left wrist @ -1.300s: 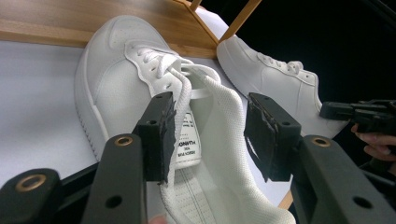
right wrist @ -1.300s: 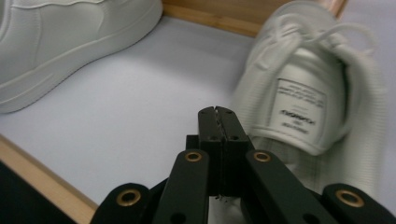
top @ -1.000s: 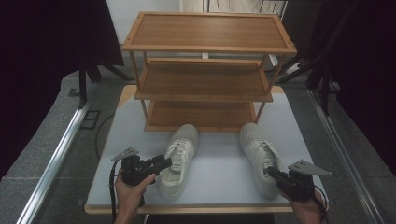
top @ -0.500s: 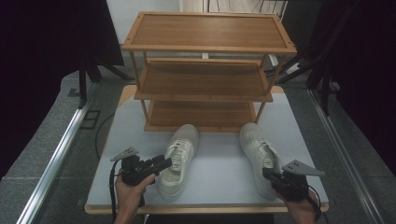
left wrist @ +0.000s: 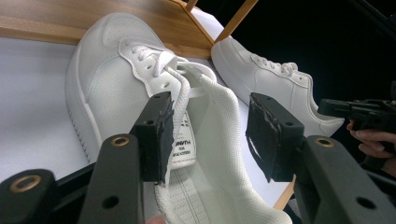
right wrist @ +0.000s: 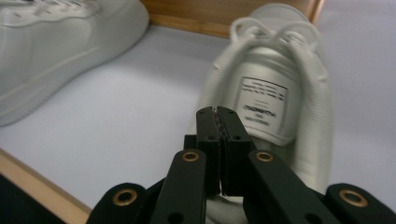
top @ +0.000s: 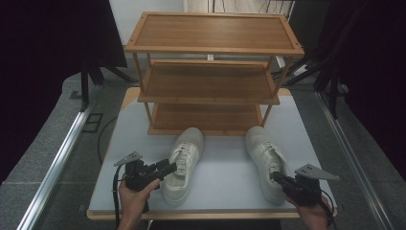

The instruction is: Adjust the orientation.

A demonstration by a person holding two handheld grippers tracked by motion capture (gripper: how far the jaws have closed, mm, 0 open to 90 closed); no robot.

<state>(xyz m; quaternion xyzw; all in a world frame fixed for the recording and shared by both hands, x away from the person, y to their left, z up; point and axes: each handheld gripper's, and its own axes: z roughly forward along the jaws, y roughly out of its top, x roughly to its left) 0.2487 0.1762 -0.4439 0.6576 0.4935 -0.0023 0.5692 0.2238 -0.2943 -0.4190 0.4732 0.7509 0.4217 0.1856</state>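
My left hand-held gripper (left wrist: 210, 135) stands wide open around the tongue and collar of the left shoe (top: 183, 163), which lies near the worktop's (top: 225, 167) front edge, toe toward the rack (top: 210, 72). My right hand-held gripper (right wrist: 217, 112) is fully closed, empty, just behind the right shoe's (top: 266, 158) heel at the front right corner

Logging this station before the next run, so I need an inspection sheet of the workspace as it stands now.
Surface: pale table, bare between the shoes.
Job's things: left shoe and right shoe, white, toes toward the wooden rack, whose shelves are bare.
Clutter: nothing seen.
Grippers: left gripper open, fingers straddling the left shoe's collar and tongue; right gripper shut, empty, at the right shoe's heel.
Cables: one trails from the left gripper.
Surroundings: grey floor, metal rail, dark curtains.
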